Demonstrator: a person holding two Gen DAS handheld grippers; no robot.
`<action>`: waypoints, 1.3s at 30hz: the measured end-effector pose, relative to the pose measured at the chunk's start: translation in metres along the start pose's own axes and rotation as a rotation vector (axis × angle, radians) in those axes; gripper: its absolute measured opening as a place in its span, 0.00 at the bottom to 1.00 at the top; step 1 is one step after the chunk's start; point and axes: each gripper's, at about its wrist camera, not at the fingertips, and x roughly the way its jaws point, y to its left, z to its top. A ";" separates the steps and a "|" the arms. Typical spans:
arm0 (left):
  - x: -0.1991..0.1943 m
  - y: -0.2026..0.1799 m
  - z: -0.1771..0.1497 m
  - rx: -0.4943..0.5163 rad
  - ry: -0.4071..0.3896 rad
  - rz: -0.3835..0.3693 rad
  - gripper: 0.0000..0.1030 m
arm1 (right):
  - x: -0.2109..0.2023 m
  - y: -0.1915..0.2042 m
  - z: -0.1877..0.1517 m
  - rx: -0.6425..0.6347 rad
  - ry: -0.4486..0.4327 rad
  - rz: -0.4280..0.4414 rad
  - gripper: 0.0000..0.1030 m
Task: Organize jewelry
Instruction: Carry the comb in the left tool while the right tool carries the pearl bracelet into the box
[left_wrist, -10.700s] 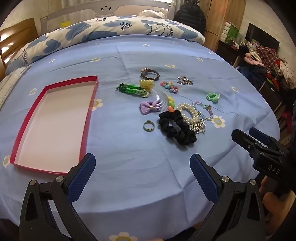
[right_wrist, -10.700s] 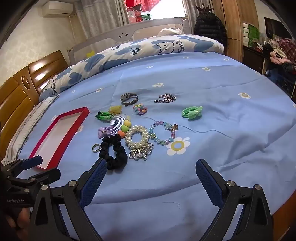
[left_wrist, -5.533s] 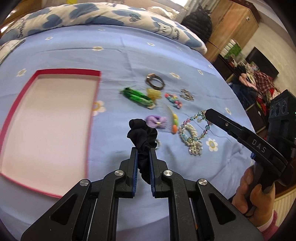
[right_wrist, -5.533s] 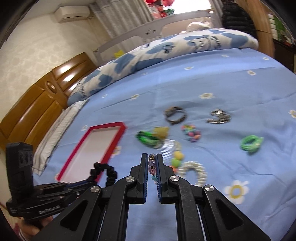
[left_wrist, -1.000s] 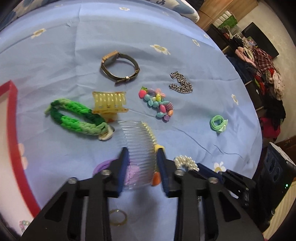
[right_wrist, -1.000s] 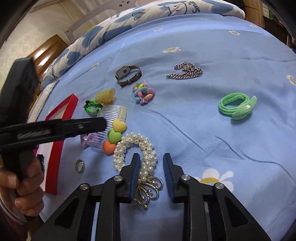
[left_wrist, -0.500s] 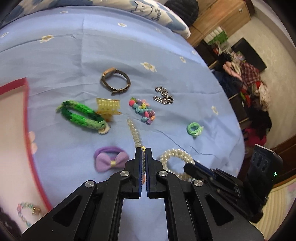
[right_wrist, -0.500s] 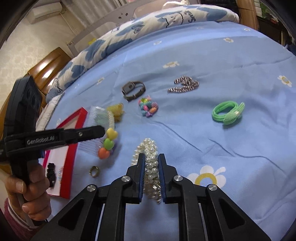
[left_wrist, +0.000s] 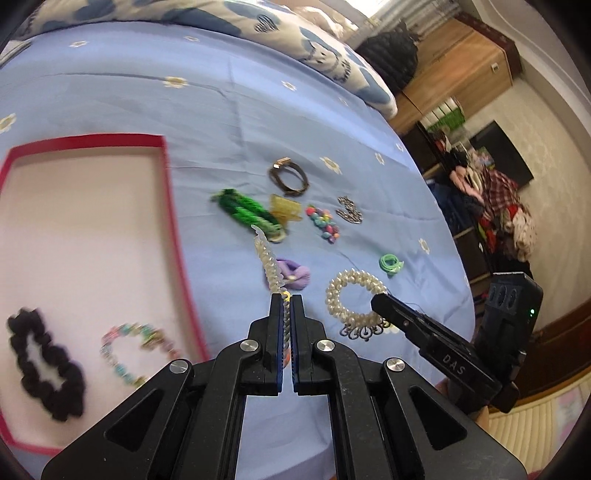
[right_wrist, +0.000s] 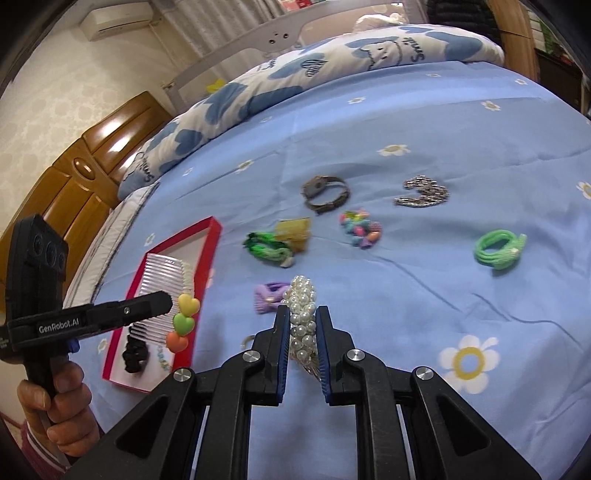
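Over the bedspread (left_wrist: 258, 110), comb (right_wrist: 166, 291) now nearer the tray (left_wrist: 173, 206).

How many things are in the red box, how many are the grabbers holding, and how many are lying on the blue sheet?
In the red box: 2 (black scrunchie, beaded bracelet)
Held: 2 (comb in left gripper, pearl bracelet in right gripper)
On the sheet: 8 (watch, green braid, yellow clip, bead cluster, chain, green tie, purple bow, ring)
Total: 12
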 end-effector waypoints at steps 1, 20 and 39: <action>-0.003 0.003 -0.001 -0.004 -0.005 0.005 0.02 | 0.002 0.005 0.000 -0.007 0.003 0.009 0.13; -0.054 0.089 -0.016 -0.192 -0.107 0.057 0.02 | 0.046 0.107 -0.002 -0.136 0.055 0.178 0.13; -0.036 0.156 -0.001 -0.262 -0.095 0.122 0.02 | 0.126 0.155 -0.006 -0.157 0.194 0.231 0.13</action>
